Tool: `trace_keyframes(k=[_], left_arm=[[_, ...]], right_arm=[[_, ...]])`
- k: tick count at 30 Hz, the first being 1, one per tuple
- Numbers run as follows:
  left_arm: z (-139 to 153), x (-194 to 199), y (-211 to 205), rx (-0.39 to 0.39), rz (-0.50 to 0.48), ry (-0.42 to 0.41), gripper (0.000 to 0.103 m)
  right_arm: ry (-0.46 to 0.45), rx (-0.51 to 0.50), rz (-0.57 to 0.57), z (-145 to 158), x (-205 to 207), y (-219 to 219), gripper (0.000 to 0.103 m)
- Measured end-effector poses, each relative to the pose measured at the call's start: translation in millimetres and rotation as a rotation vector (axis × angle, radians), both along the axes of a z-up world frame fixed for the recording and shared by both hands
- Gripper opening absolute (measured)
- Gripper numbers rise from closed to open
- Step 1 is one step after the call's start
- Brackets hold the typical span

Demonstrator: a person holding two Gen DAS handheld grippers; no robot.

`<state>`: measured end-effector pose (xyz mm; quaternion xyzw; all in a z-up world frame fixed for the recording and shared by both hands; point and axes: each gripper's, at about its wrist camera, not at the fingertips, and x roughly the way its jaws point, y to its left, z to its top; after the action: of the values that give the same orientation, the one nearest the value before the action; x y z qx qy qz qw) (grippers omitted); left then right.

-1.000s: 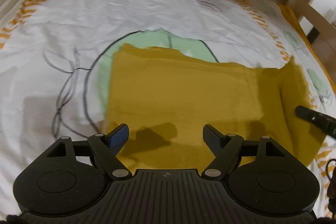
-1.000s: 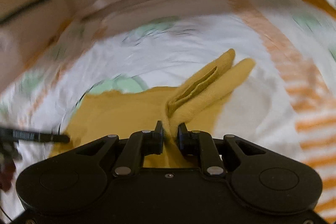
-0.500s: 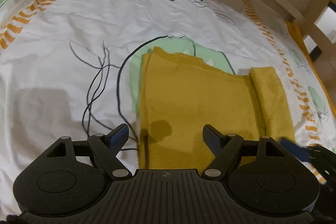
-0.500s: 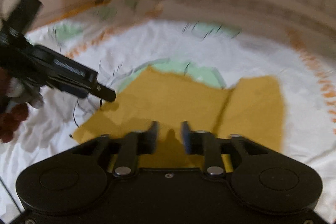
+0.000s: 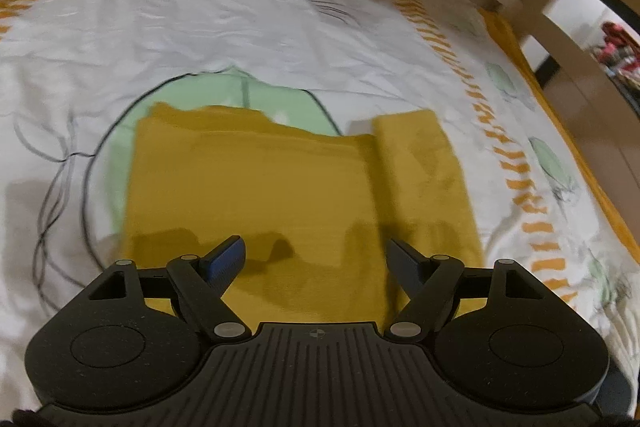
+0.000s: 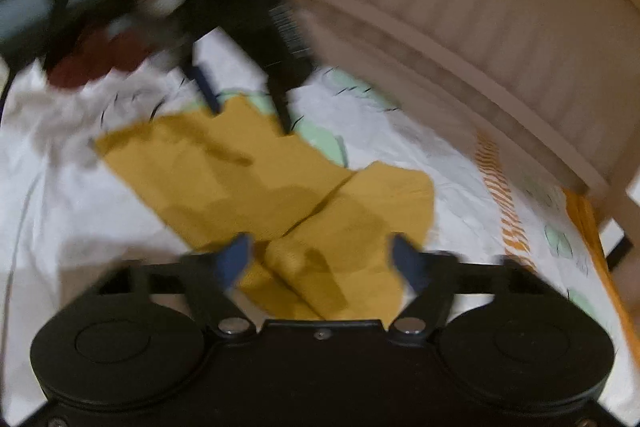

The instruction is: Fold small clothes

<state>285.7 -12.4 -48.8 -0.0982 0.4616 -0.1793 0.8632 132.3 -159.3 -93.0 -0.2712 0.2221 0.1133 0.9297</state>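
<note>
Lying flat on the bed's printed sheet (image 5: 280, 27), the mustard garment (image 5: 256, 187) has a narrow panel (image 5: 420, 167) already turned in along its right side, so the step in hand looks like the next fold across the body. Both tools are empty: the left tool (image 5: 316, 255) hangs over the near hem with its jaws spread wide and nothing between them, and the right tool (image 6: 324, 251) is opening its jaws above the folded panel, the cloth below them but not pinched. To do the next fold well, I would have each tool take a corner of the same edge, bite through all the layers there so the tucked panel does not slip out, lift only a little, and carry the edge over evenly so both corners land together. The left wrist view gives the cleaner reading of the garment: its squared outline, the seam line where the panel sits, and the green leaf print (image 5: 192, 95) showing past its far left corner. The right wrist view, blurred, adds what that one lacks: the left tool seen from outside, its fingers (image 6: 204, 87) reaching down to the garment's far edge, with a dark red sleeve (image 6: 80, 3) behind it, and the pale headboard (image 6: 480, 39) beyond.
</note>
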Motion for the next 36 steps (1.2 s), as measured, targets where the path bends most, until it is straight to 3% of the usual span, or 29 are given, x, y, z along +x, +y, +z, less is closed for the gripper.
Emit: trace_keyframes(k=[12,13,14,15,16,20,23,29,33,36], left_arm=[[-7,9,-15,-0.027,-0.046,0.044,0.076],[-7,11,-16,-0.04,-0.046,0.052,0.076],[-8,13,-17,-0.055,-0.046,0.06,0.076],[-9,15,-19,-0.073,-0.051,0.071,0.076],[-10,18,-20,-0.094,-0.056,0.081,0.076],[-16,29,-30,-0.167,-0.066,0.127,0.076],[-23,40,-42,-0.203,-0.069,0.158,0.077],[-39,60,-63,-0.285,-0.044,0.209,0.077],[-46,68,-74,-0.239,-0.04,0.213,0.077],[-51,73,-76,-0.267,-0.028,0.223,0.076]], right_arm=[[0.033,-0.193,0.035,-29,9,7,0.056],[0.037,-0.197,0.04,-29,10,6,0.052],[0.048,-0.194,0.048,-29,12,5,0.039],[0.06,-0.177,0.051,-28,13,3,0.028],[0.069,-0.144,0.034,-26,17,-1,0.009],[0.08,0.12,-0.065,-7,24,-35,0.01],[0.071,0.236,-0.104,3,18,-55,0.01],[0.087,0.33,-0.121,6,16,-70,0.01],[0.098,0.365,-0.124,6,11,-74,0.01],[0.103,0.378,-0.121,4,13,-76,0.01]])
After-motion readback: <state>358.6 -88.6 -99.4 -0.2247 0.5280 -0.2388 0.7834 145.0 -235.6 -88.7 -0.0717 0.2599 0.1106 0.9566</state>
